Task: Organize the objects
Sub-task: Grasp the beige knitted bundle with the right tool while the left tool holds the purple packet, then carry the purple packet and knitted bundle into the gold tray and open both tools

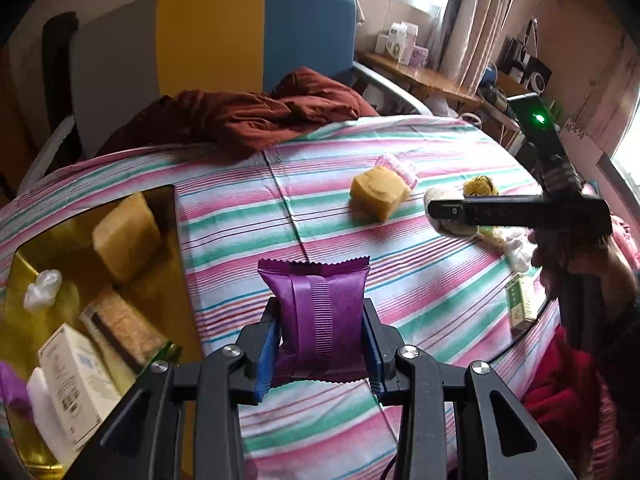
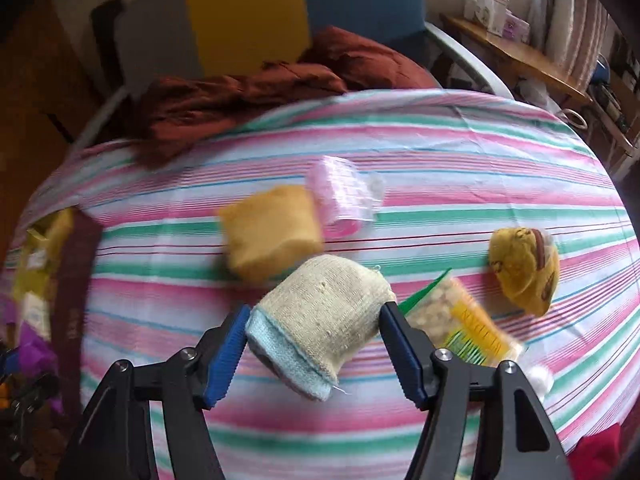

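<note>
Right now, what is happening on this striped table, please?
A person is sorting small things with a handheld gripper in each hand. The left gripper holds a purple packet between its fingers, above the striped cloth and beside a gold tray that already holds boxes and a yellow block. The right gripper has a rolled beige sock between its fingers. A yellow sponge and other items lie loose on the cloth.

purple packet (image 1: 320, 316) 1; yellow sponges (image 1: 379, 193) 2; rolled sock (image 2: 320, 320) 1; white box (image 1: 76, 384) 1

Glossy foil purple packet (image 1: 320, 316), coarse knitted sock (image 2: 320, 320), smooth striped cotton tablecloth (image 1: 420, 280).
</note>
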Available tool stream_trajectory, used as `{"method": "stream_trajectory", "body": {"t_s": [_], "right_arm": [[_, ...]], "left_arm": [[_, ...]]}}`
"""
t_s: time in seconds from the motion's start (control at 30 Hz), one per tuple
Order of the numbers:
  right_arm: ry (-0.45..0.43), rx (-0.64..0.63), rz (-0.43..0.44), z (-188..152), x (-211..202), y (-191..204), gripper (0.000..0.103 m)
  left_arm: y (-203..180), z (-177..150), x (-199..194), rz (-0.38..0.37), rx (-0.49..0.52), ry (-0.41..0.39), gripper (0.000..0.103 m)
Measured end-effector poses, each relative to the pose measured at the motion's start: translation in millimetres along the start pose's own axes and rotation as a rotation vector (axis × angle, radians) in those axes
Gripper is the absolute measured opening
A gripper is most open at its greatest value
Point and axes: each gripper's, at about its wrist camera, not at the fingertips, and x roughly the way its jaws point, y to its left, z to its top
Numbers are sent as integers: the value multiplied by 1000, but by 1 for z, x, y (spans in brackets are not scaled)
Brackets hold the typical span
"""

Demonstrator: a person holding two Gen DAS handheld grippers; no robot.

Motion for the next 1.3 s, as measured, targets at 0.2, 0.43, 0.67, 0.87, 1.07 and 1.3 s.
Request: {"method": "stream_trajectory", "body": {"t_s": [0.2, 0.43, 0.67, 0.87, 1.07, 1.3], "right_arm": [[-65, -79, 96, -15, -32, 69, 67], [-124, -177, 179, -25, -49, 153, 67], [-144, -241, 228, -30, -47, 223, 67], [-135, -297, 225, -41, -42, 266, 67], [-163, -378, 169, -56, -48, 298, 67], [-211, -450, 112, -68, -53, 322, 67]], "left_arm": [[27, -12, -35, 37, -64, -66, 38], [75, -28, -69, 149, -145, -134, 38], [127, -46, -91, 265, -228, -178, 38], [162, -59, -95, 317, -281, -179, 38], [191, -68, -90, 346, -335, -159, 39], [205, -73, -85, 375, -354, -142, 39]]}}
